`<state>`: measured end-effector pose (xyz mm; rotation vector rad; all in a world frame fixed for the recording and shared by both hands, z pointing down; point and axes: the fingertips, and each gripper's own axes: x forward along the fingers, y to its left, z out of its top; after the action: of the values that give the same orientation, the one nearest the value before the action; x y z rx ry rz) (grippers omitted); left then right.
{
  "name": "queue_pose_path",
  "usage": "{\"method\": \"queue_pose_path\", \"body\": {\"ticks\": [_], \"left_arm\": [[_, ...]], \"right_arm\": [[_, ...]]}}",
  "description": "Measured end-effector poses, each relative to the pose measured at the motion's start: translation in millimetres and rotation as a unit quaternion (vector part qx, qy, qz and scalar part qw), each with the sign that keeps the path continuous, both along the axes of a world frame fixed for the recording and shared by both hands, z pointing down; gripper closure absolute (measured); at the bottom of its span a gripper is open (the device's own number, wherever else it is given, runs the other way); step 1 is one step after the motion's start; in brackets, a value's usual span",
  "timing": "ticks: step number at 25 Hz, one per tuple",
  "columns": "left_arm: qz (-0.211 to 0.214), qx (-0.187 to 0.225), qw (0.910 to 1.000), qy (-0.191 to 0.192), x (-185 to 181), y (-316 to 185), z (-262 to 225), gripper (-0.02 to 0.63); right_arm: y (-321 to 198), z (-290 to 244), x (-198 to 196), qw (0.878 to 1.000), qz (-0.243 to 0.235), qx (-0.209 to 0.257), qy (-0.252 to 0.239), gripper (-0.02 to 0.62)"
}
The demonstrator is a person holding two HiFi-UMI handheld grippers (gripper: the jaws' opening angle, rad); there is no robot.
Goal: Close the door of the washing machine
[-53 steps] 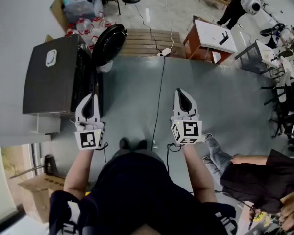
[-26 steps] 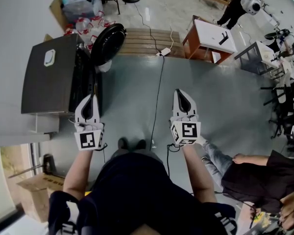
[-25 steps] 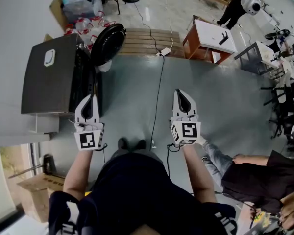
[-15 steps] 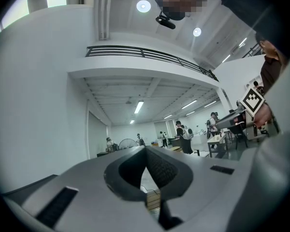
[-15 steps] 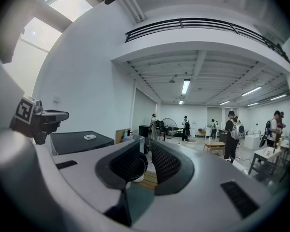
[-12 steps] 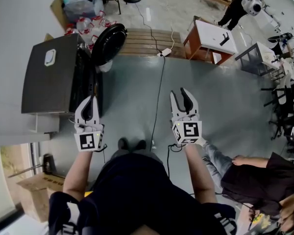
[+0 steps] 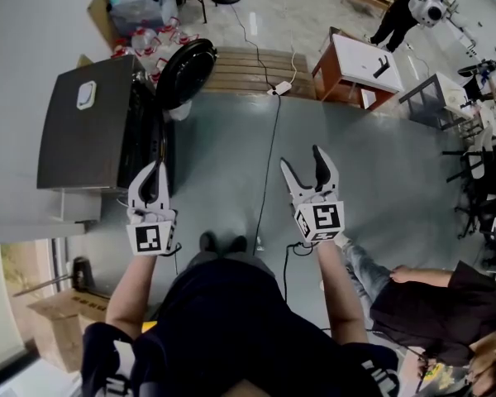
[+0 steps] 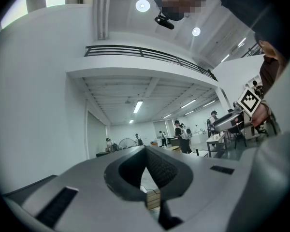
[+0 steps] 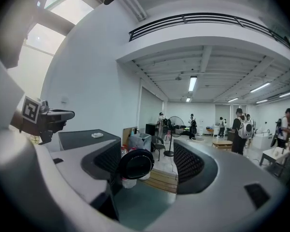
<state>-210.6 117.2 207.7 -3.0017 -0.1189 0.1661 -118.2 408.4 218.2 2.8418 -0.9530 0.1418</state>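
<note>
My right gripper (image 9: 149,173) had just been opening: jaws wide apart, and nothing pressed against my pads (image 9: 189,164)! Through the gap I saw the washing machine (image 9: 84,140), dark and boxy, with its round door (image 9: 136,164) swung open at its right. Behind the machine stood a grey bin (image 9: 140,141), and wooden slats (image 9: 162,179) lay to its right. The left gripper (image 9: 63,115) hovered left of the machine.

No word, number or brand name can be read in any view; only black-and-white square code patterns are seen, printed on the marker cube (image 7: 149,238) of the left gripper (image 7: 155,165) and on the marker cube (image 7: 324,219) of the right gripper (image 7: 302,159); a small white patch (image 7: 87,96) on the dark top of the washing machine (image 7: 83,143) is too small to be made out.
</note>
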Motion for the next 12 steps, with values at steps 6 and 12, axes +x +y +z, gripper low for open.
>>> {"method": "queue_pose_path", "body": {"ticks": [6, 12], "left_arm": [[-0.001, 0.003, 1.0, -0.001, 0, 3, 1, 0.583], [-0.012, -0.003, 0.9999, -0.005, 10, 9, -5, 0.583]], "right_arm": [[-1, 7, 3, 1.0, -0.021, -0.005, -0.011, 0.236], [6, 4, 23, 0.999, -0.04, -0.001, -0.01, 0.236]]}}
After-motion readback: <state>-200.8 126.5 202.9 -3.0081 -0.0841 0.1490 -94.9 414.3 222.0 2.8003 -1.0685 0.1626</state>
